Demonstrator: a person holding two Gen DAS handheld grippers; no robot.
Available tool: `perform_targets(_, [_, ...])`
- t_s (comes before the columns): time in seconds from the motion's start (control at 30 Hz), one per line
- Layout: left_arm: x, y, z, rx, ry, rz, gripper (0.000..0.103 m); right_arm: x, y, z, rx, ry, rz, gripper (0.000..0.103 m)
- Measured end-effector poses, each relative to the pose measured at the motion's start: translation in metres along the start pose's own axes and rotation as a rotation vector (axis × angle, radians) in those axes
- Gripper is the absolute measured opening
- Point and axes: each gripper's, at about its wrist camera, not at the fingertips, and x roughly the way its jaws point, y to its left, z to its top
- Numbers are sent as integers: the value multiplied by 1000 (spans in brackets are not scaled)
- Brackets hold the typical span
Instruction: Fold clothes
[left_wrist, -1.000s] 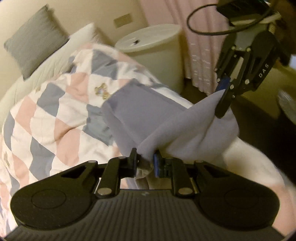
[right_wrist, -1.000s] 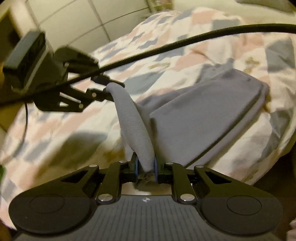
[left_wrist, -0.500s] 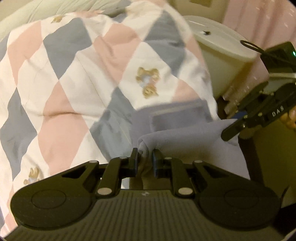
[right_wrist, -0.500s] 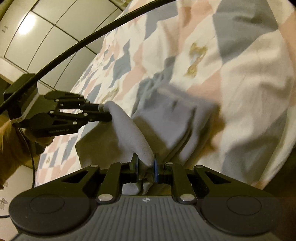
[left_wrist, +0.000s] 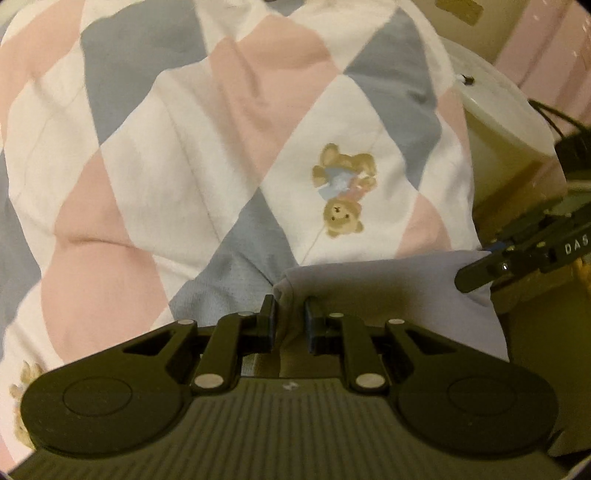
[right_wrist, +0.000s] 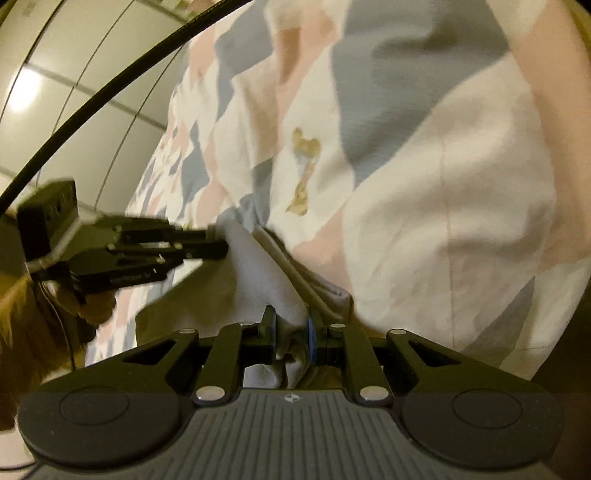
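Left wrist view: left gripper (left_wrist: 290, 319) clamped on a corner of the grey garment (left_wrist: 388, 291), cloth bunched between the two fingers. Garment spread from there toward the right, its far corner pinched by the right gripper (left_wrist: 480, 275), black, marked with white letters, reaching in from the right edge. Beneath and beyond, a quilt (left_wrist: 184, 166) in pink, grey and white diamonds, with a printed teddy bear (left_wrist: 341, 194) just beyond the garment's upper edge. At the upper right, a pale round bin (left_wrist: 498, 122) with a lid, beside pink curtain (left_wrist: 554, 40).

Right wrist view: right gripper (right_wrist: 291, 328) closed tight on a fold of the same grey garment (right_wrist: 255, 273), fabric pressed between the blue-edged fingers and hanging in a small wad below them. Garment stretched up and left as a taut ridge to the left gripper (right_wrist: 218, 247), which grips the other corner from the left side. Further folded layers of the garment lying just right of the ridge on the quilt (right_wrist: 443, 221), at its near edge. A hand (right_wrist: 96, 306) and brownish sleeve partly seen behind the left gripper. A black cable (right_wrist: 110, 85) arching across the upper left, in front of pale panelled doors (right_wrist: 92, 74).
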Motion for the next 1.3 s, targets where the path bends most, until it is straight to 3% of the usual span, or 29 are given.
perform_targets(0.13, [-4, 2, 3, -36, -7, 29, 21, -1, -5, -1, 31, -57, -1, 14])
perform_targets(0.2, [-18, 5, 0, -90, -31, 73, 21, -2, -4, 0, 44, -85, -38, 19])
perform_targets(0.23, [-26, 8, -2, -121, -46, 97, 20, -9, -1, -2, 37, -112, -87, 31])
perform_targets(0.27, [-34, 10, -4, -153, -60, 122, 19, -16, 3, -4, 29, -140, -139, 36])
perform_targets(0.33, [-58, 10, -15, -185, -101, 156, 17, -28, 16, -8, -21, -217, -255, 35])
perform_targets(0.4, [-80, 4, -34, -199, -129, 135, 17, -46, 27, -17, -64, -273, -314, 35])
perform_targets(0.47, [-97, -5, -55, -209, -142, 99, 17, -60, 37, -30, -80, -316, -239, 33])
perform_targets(0.6, [-103, -17, -97, -258, -99, 73, 17, -49, 57, -50, -161, -266, -141, 30])
perform_targets(0.7, [-86, -14, -119, -334, -61, 98, 17, -24, 50, -53, -198, -235, -185, 30])
perform_targets(0.77, [-74, -6, -123, -378, -64, 118, 16, -5, 40, -50, -210, -220, -222, 16])
perform_targets(0.87, [-67, -4, -115, -393, -74, 166, 15, 6, 22, -45, -219, -189, -229, 3])
perform_targets(1.0, [-79, -12, -109, -393, -88, 216, 16, -7, 31, -42, -233, -191, -242, 3])
perform_targets(1.07, [-92, -19, -110, -411, -90, 235, 16, -17, 46, -46, -252, -214, -252, 11])
perform_targets(1.13, [-107, -28, -114, -444, -121, 218, 15, -20, 58, -49, -267, -225, -261, 18])
perform_targets(1.23, [-115, -43, -129, -467, -162, 172, 16, -9, 67, -49, -273, -206, -292, 18])
perform_targets(1.3, [-109, -50, -142, -479, -141, 171, 15, -3, 71, -50, -277, -194, -331, 18])
